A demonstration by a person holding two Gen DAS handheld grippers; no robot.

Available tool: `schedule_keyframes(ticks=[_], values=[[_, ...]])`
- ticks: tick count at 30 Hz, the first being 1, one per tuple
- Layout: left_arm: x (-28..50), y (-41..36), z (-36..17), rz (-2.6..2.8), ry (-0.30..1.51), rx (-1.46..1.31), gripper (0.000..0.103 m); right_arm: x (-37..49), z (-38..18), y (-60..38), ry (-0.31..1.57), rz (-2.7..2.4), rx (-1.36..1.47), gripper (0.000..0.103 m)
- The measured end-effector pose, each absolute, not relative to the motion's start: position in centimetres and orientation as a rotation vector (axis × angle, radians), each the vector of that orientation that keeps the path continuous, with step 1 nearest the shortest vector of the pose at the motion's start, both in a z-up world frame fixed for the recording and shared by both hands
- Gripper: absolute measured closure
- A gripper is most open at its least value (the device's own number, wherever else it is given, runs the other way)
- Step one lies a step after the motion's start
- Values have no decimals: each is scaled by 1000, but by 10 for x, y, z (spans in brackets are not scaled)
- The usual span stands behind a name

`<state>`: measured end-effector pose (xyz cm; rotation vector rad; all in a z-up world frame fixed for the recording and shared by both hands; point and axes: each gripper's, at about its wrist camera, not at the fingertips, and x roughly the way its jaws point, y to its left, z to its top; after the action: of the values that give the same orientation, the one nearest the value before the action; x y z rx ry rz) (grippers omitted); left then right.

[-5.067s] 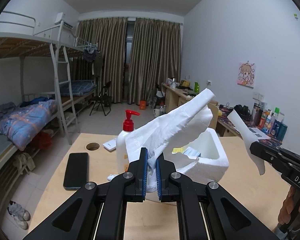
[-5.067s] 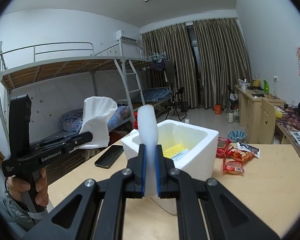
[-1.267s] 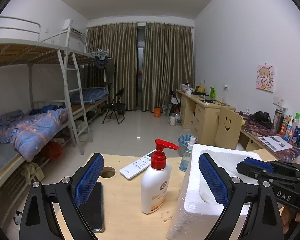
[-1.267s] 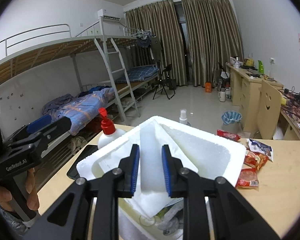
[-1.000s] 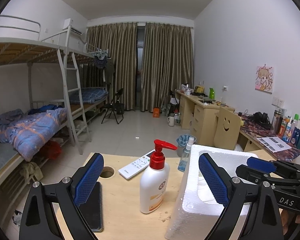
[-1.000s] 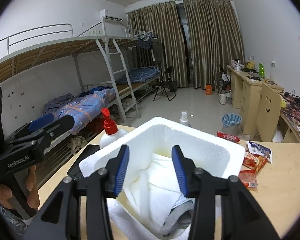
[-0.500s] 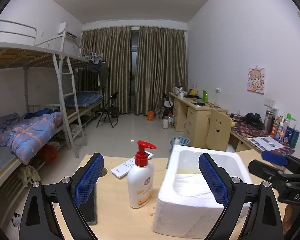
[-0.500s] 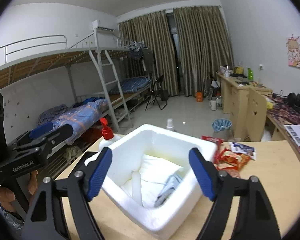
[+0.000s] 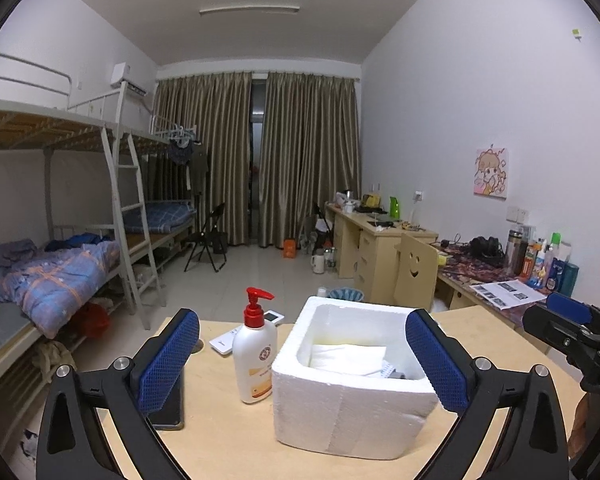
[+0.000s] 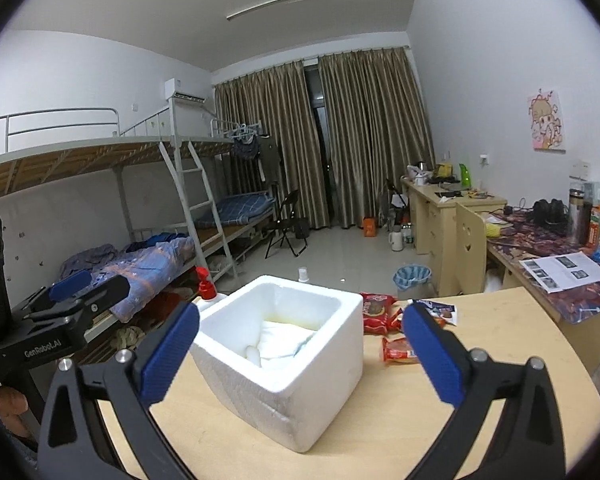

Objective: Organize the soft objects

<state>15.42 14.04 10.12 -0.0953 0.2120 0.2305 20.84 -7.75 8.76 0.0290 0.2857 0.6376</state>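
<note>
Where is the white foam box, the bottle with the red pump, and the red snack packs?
foam box (image 9: 352, 420), left wrist view, front wall.
pump bottle (image 9: 255, 364), left wrist view, white body.
snack packs (image 10: 376, 310), right wrist view, top red pack.

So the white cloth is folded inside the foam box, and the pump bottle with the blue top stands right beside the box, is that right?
Not quite: the pump bottle has a red top, not blue, as the left wrist view shows. The rest holds: the white cloth lies folded inside the foam box, and the bottle stands right beside the box.
</note>
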Motion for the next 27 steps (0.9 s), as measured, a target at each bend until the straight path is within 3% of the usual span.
schedule_keyframes(ticks=[14,27], values=[[83,107,97,250,140,-102,0,142,83,-111,180,648,13,0],[40,80,58,258,124,-95,0,100,49,-127,149,584,-9,0]])
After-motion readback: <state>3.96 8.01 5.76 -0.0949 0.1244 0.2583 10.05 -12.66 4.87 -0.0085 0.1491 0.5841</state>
